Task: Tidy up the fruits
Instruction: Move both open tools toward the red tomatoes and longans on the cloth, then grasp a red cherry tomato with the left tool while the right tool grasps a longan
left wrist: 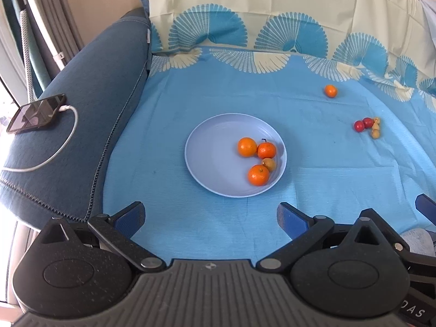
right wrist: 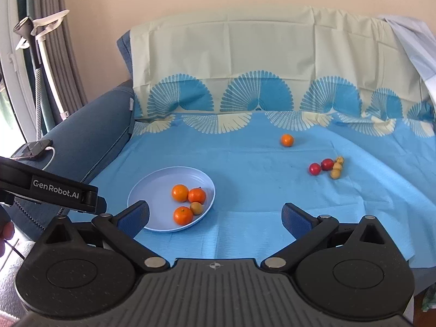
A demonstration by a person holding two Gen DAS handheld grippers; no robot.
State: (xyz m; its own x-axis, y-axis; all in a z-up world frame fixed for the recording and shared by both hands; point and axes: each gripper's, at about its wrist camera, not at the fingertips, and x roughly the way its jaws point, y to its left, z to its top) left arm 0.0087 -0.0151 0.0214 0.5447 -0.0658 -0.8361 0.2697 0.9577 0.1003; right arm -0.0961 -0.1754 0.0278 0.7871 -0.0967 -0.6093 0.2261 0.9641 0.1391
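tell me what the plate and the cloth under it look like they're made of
Plate: probably plastic or melamine, going by its even pale lavender colour and smooth matte surface with soft sheen; glazed ceramic can't be ruled out.
Cloth: thin woven fabric, likely cotton or a blend, showing fold creases, fine weave texture and a printed fan pattern.

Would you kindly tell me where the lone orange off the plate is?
In both views the lone orange sits on the blue cloth, far right of the plate, behind the red fruits.
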